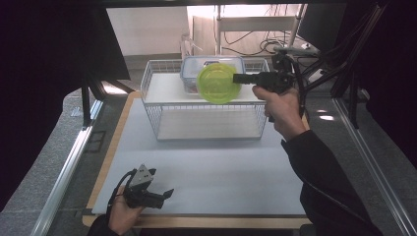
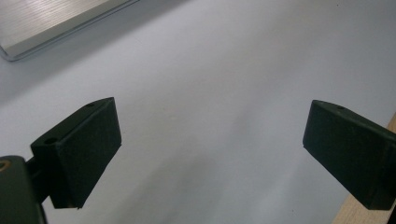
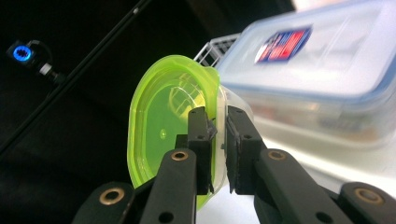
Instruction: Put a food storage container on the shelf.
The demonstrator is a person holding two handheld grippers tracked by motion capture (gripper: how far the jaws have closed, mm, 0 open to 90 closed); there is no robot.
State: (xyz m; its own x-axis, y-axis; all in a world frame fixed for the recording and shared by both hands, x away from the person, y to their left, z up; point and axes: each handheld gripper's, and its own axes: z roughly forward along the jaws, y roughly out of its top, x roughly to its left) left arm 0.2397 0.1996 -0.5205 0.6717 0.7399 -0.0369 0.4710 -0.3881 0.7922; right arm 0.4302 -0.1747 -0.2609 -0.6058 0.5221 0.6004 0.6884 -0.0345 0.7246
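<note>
From the high view, I had the right hand-held gripper (image 1: 236, 78) clamped on the green-lidded tub (image 1: 218, 83), held above the wire basket (image 1: 152, 93), where a clear lidded box (image 1: 189, 69) rested; the thin rim grip could slip, I judged. The left hand-held gripper (image 2: 210, 154) gaped empty over the tabletop (image 2: 224, 70). Right gripper view: jaws pinched the tub's edge; I couldn't make out any contents
</note>
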